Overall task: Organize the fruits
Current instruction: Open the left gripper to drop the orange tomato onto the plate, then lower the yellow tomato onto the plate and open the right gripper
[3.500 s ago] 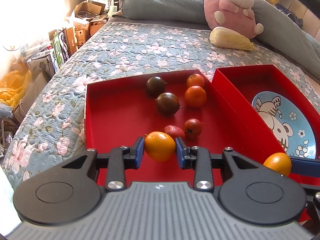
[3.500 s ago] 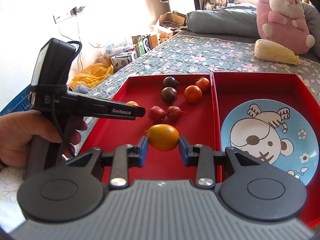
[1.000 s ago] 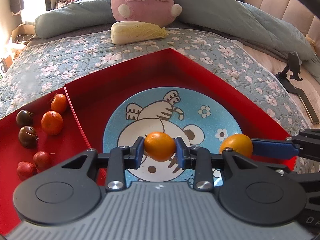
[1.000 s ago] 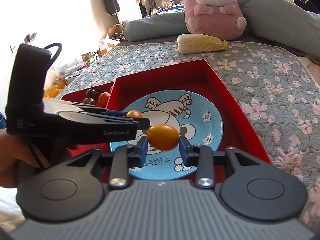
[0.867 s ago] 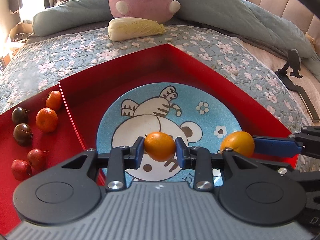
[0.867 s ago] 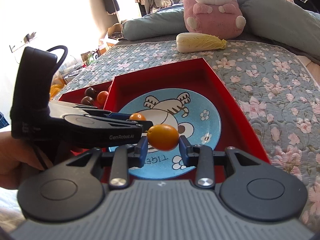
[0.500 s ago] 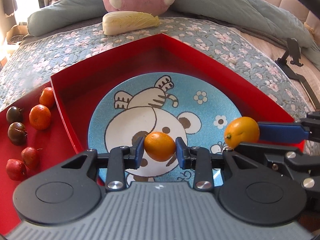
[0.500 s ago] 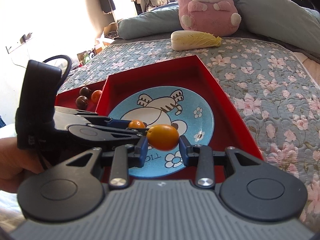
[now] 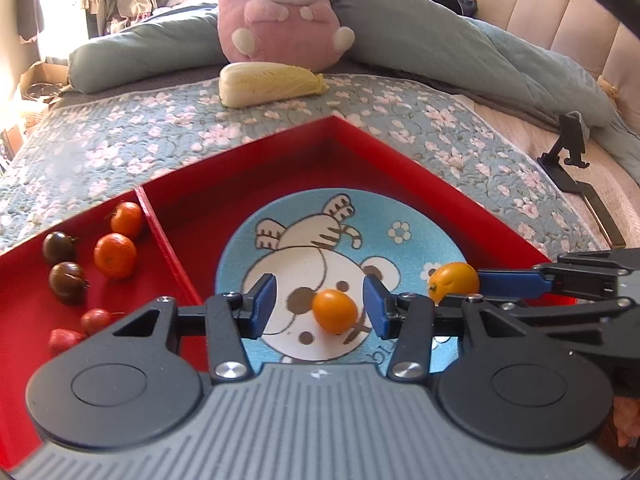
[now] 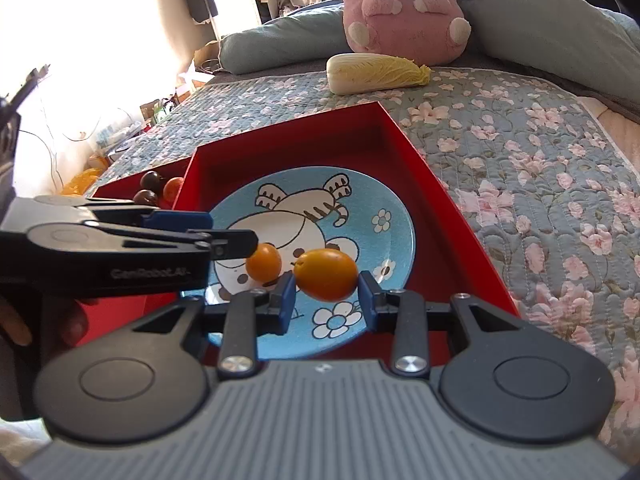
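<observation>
My left gripper (image 9: 316, 306) is open over the blue cartoon plate (image 9: 400, 216). A small orange fruit (image 9: 334, 311) lies on the plate between its spread fingers, touching neither. My right gripper (image 10: 326, 296) is shut on a second orange fruit (image 10: 326, 275) and holds it above the plate (image 10: 396, 240); it shows at the right of the left wrist view (image 9: 454, 280). The loose fruit (image 10: 263, 263) shows beside the left gripper's fingers (image 10: 224, 246). The plate sits in the right red tray (image 9: 400, 160). The left red tray (image 9: 24, 276) holds orange, dark and red fruits (image 9: 115, 255).
Both trays lie on a floral quilt (image 9: 120, 140). A cabbage (image 9: 272, 82) and a pink plush rabbit (image 9: 280, 12) sit behind them. A black phone stand (image 9: 576, 160) lies at the right. Cardboard boxes stand beyond the bed's left side.
My left gripper has opened and let go of its orange fruit, which now rests on the plate. My right gripper still holds its fruit and has shifted slightly nearer the plate.
</observation>
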{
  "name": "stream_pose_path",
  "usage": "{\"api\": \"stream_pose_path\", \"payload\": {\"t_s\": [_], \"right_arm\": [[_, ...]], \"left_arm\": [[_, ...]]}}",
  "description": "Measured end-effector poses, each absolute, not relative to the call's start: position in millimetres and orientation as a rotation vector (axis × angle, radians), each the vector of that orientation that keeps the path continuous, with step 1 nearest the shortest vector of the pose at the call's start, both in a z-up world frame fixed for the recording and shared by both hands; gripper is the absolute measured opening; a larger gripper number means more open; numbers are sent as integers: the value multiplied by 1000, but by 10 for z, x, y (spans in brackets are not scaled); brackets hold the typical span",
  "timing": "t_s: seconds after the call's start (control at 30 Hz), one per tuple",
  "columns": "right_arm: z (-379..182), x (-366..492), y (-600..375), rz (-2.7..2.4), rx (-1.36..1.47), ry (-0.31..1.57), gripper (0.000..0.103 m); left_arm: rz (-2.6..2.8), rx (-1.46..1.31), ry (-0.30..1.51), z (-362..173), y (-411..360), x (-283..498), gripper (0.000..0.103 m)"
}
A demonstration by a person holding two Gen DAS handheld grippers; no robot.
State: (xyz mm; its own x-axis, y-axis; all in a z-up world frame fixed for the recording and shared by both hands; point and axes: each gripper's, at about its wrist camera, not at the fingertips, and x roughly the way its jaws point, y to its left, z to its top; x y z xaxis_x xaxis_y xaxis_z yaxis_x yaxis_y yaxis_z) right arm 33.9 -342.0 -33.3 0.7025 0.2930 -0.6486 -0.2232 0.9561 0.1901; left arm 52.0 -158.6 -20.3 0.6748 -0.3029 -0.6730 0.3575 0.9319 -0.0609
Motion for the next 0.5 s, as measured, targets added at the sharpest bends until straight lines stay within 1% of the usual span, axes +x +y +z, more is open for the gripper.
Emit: {"api": "stream_pose_path", "payload": {"t_s": [0.5], "right_arm": [[-407, 698, -3274, 277, 108, 804, 37]], "left_arm": [[-272, 65, 714, -74, -825, 201, 54]]}}
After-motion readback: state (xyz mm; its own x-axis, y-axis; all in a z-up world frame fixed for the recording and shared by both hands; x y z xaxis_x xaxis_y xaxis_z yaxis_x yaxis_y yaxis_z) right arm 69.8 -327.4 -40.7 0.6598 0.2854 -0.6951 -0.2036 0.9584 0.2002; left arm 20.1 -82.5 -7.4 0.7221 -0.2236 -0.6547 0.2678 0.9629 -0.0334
